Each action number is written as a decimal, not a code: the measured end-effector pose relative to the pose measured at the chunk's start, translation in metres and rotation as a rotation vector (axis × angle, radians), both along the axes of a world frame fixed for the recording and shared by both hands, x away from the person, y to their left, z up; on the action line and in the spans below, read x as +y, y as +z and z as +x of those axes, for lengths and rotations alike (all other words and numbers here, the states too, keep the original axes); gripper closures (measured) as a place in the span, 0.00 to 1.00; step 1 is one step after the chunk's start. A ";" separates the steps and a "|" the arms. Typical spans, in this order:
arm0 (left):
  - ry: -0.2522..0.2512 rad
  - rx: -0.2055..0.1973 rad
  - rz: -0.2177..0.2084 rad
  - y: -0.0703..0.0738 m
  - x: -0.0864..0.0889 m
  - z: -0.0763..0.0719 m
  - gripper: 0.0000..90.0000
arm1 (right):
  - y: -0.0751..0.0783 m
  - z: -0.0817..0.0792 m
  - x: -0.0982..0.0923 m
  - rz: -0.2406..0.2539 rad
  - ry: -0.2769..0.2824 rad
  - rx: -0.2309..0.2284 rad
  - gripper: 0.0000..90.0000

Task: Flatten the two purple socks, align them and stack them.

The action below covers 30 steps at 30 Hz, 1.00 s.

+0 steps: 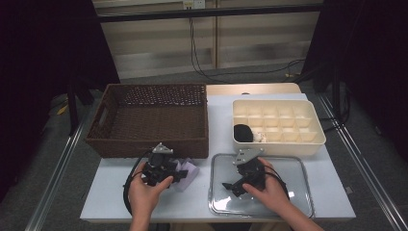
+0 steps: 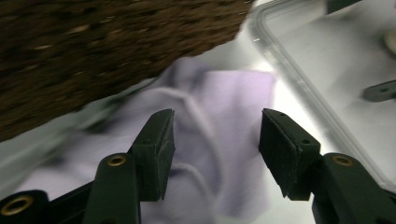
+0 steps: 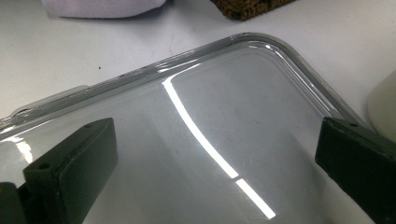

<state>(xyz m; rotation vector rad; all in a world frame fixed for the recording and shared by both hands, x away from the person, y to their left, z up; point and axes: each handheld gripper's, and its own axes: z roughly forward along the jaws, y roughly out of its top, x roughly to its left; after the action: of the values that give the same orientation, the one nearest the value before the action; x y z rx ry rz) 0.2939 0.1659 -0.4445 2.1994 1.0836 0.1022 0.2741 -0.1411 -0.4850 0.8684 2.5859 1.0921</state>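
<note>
1. the left gripper [image 2: 215, 154] is hovering over a pale lilac cloth [image 2: 224, 140] with its jaws standing apart; no pad is pressing on the fabric.
2. in the left gripper view the cloth is lying between and beyond the two jaws, spreading from about 7 o'clock up to 1 o'clock, with a raised fold running down the middle of the gap.
3. in the high view the lilac cloth [image 1: 188, 172] is resting on the white table [image 1: 219, 120], just at 3 o'clock of the left gripper [image 1: 175, 175] and just at 6 o'clock of the brown wicker basket [image 1: 149, 120].
4. the right gripper [image 3: 215, 163] is holding its jaws wide apart over a clear plastic tray [image 3: 219, 140], with nothing between them.
5. in the high view the right gripper [image 1: 231, 186] is sitting above the clear tray [image 1: 298, 192], pointing toward 8 o'clock.
6. a cream compartment box [image 1: 276, 122] is standing at 12 o'clock of the tray, with a black item [image 1: 243, 133] in its near-left cell.
</note>
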 end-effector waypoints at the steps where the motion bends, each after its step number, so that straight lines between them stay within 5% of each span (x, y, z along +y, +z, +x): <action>1: 0.013 0.005 -0.006 -0.001 0.003 0.001 0.51 | 0.000 0.000 0.000 0.000 0.001 0.000 0.00; 5: 0.044 0.001 -0.005 -0.005 0.012 0.001 0.51 | 0.000 0.000 0.000 0.000 0.000 0.000 0.00; 7: 0.046 0.002 0.031 -0.007 0.016 0.002 0.53 | 0.000 0.000 0.000 -0.001 0.000 0.001 0.00; 16: 0.066 0.037 0.024 -0.013 0.026 0.003 0.88 | 0.000 0.000 0.000 0.000 0.000 0.001 0.00; 23: 0.071 0.029 0.028 -0.009 0.022 0.001 0.89 | 0.000 0.000 0.000 0.000 0.001 0.001 0.00; 30: 0.058 0.038 -0.020 0.001 0.019 0.001 0.92 | 0.000 0.000 0.000 0.000 0.000 0.001 0.00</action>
<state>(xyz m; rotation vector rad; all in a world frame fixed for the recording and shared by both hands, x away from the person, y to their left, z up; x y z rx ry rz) 0.2945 0.1851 -0.4439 2.1611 1.1650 0.0748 0.2742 -0.1411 -0.4850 0.8682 2.5868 1.0916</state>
